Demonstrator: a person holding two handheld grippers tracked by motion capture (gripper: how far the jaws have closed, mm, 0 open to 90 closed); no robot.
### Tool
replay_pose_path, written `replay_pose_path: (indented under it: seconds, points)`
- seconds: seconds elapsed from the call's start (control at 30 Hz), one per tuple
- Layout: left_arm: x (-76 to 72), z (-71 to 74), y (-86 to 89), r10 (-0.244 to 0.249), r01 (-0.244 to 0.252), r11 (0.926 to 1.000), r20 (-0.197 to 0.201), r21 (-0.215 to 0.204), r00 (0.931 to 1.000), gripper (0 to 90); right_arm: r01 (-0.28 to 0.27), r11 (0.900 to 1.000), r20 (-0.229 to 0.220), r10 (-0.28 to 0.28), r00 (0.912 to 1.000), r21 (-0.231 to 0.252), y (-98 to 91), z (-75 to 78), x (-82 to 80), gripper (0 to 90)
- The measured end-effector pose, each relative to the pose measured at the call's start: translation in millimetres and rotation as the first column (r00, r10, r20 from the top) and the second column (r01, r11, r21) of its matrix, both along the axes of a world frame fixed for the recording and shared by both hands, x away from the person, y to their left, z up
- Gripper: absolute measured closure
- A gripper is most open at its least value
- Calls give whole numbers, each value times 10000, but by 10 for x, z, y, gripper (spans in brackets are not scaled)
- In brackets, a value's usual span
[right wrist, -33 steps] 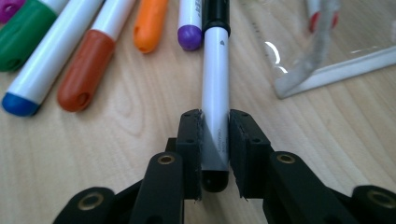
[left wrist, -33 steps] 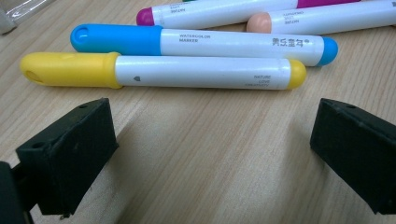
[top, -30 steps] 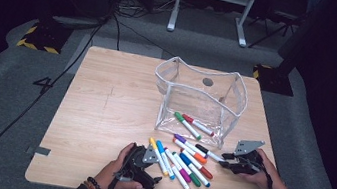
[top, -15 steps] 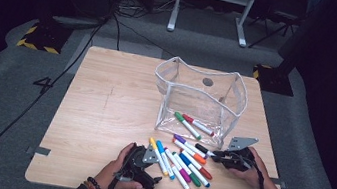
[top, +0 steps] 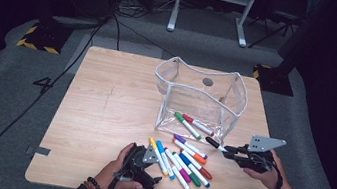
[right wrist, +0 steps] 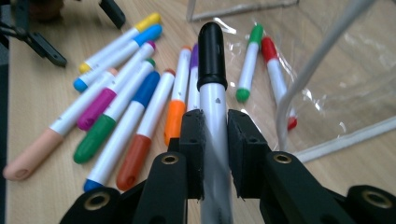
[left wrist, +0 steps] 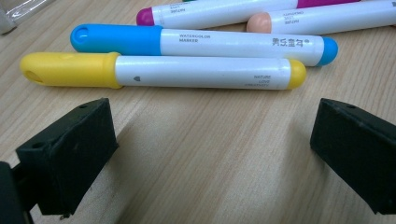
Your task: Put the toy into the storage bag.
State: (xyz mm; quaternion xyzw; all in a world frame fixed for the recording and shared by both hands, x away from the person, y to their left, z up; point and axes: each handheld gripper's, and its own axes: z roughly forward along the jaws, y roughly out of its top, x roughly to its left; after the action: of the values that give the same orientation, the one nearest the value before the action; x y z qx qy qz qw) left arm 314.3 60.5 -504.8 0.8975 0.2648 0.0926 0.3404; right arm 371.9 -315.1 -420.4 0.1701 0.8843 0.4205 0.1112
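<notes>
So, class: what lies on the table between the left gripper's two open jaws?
Nothing: in the left gripper view only bare wood of the table lies between the jaws. The yellow marker lies just beyond them.

High view overlooks table (top: 102, 115); gripper views closely share markers (left wrist: 205, 72).

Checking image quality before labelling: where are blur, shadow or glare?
Left gripper view: jaw shadows fall on the table; yellow marker sharp. Right gripper view: black marker sharp, far markers soft, clear bag glinting. High view: surroundings dark.
</notes>
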Motion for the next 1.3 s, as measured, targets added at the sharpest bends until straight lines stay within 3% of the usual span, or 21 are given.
replay_pose_path:
  seconds: [0.3,0.6,0.93,1.1,1.3]
  points:
    - [-1,0,0,11,-11,10000,-8,5,10000,5,-716,9961,611,684,9958,509,128,480,-130,772]
    - [-1,0,0,3,-3,10000,-12,-4,10000,5,-1080,9936,1293,1031,9862,321,348,932,-59,772]
    - [-1,0,0,6,-6,10000,-11,-5,10000,5,-743,9965,1692,666,9833,396,496,1293,254,772]
    - [-1,0,0,4,-4,10000,-13,-3,10000,5,-403,9981,1675,321,9854,457,544,1373,470,772]
    - [0,0,0,3,-3,10000,-11,-5,10000,4,-7,9999,1700,-18,9854,144,617,1417,703,772]
